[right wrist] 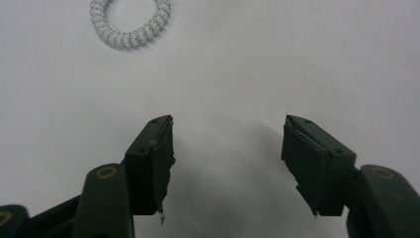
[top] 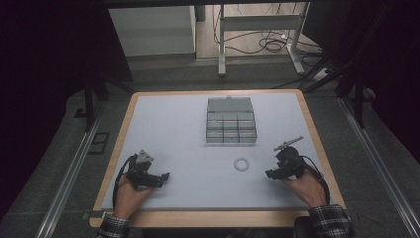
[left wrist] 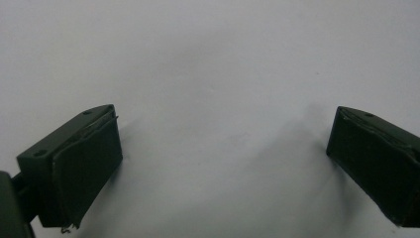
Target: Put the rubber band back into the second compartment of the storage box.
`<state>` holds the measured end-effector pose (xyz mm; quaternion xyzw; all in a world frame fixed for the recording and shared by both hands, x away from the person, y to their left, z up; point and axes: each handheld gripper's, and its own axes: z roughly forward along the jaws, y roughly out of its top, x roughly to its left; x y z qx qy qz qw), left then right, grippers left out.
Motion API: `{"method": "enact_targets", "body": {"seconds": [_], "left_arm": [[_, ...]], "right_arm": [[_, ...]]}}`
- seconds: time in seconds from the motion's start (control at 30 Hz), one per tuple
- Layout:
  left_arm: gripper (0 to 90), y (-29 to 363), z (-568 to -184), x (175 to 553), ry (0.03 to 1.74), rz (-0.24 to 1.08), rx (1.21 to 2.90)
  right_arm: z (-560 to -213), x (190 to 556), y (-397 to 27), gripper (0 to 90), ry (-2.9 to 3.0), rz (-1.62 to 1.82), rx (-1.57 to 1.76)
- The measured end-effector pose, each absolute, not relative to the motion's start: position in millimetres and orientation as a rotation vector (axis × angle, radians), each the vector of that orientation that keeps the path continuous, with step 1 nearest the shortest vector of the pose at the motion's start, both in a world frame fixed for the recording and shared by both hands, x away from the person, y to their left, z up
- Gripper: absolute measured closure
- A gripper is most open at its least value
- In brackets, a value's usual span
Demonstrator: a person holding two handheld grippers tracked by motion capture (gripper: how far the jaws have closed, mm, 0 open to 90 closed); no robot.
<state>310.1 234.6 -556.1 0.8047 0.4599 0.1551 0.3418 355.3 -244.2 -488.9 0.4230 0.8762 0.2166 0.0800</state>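
A white spiral hair tie (top: pixel 241 164) lies flat on the pale table, in front of a clear compartment box (top: pixel 231 121). My right gripper (top: pixel 271 173) rests low on the table to the right of the ring, with its jaws apart and nothing between them. In the right gripper view the hair tie (right wrist: pixel 130 22) lies ahead and to the left of the open right gripper (right wrist: pixel 228 136), apart from it. My left gripper (top: pixel 162 177) sits at the front left of the table. In the left gripper view the left gripper (left wrist: pixel 225 131) stands wide open over bare table.
The clear box has its lid tipped back and several small compartments. The table (top: pixel 173 124) has a wooden rim. A white metal stand (top: pixel 257 29) and cables are on the floor beyond the far edge.
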Motion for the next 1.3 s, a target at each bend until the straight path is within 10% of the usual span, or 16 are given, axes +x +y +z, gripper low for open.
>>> {"method": "enact_targets", "body": {"seconds": [1.3], "left_arm": [[0.4,234.7,-556.1,310.2,1.196,0.403,2.093]], "right_arm": [[-471.2,392.6,-190.9,67.4,2.788,0.462,1.134]]}}
